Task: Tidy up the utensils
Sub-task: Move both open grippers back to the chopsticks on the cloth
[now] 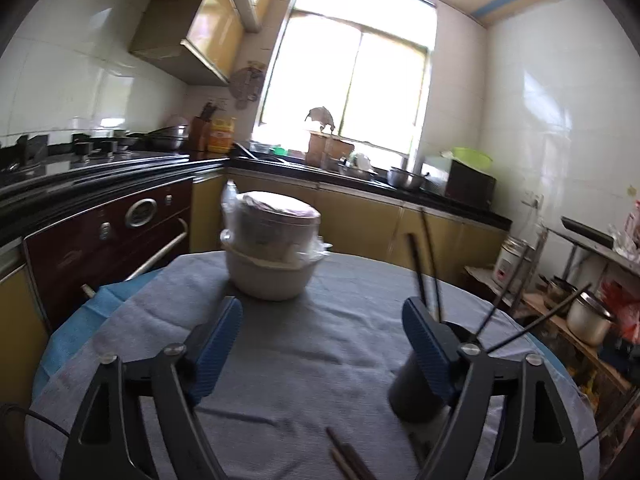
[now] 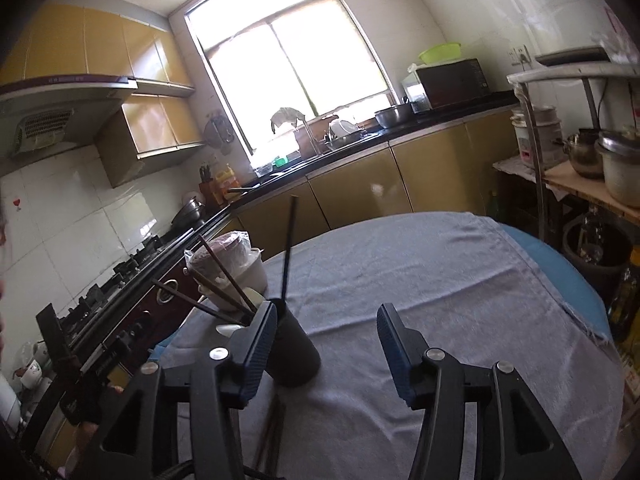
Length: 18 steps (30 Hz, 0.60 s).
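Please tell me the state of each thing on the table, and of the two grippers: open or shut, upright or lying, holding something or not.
Left gripper: open, nothing between its fingers.
Right gripper: open, nothing between its fingers.
Dark utensil holder: upright, with several chopsticks standing in it.
Loose chopsticks: lying flat on the grey cloth.
White bowl stack: upright, upper part wrapped in clear plastic.

Stacked white bowls [image 1: 270,268] on grey tablecloth [image 1: 320,344], microwave [image 2: 452,82], window [image 1: 352,64]
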Motion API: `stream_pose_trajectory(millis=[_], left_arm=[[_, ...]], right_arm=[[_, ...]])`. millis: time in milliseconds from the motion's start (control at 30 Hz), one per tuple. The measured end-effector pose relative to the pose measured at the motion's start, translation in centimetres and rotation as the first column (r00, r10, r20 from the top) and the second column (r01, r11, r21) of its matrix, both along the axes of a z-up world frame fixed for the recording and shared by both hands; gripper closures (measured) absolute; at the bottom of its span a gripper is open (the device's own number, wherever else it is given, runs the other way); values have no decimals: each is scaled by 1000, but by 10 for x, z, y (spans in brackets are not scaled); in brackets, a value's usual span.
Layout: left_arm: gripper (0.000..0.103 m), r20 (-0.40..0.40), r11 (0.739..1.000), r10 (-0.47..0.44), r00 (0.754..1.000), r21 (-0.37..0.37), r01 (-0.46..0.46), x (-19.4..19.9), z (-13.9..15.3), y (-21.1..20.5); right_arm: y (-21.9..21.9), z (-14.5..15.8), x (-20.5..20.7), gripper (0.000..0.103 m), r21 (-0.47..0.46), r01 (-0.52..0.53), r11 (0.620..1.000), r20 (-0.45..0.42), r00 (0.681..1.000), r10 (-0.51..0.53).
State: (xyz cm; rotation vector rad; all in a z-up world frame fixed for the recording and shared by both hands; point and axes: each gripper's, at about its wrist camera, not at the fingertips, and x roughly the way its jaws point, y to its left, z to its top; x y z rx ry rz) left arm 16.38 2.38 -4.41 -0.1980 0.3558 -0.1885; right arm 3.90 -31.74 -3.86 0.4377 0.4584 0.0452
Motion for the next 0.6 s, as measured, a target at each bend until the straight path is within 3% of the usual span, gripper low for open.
stream_pose_trajectory(millis=[267,433,600], left_arm=[[15,-103,993,85,991,87,-76,25,-27,16],[15,-122,986,107,987,141,-90,29,-34,12],[15,-155,989,98,983,128,-79,23,-27,11]], right_arm=[[-46,-64,13,48,123,89,988,-94,993,-77],[-53,-81,18,48,151,80,985,-113,992,-64],[-49,-79,16,48,144,70,987,-110,992,-55]])
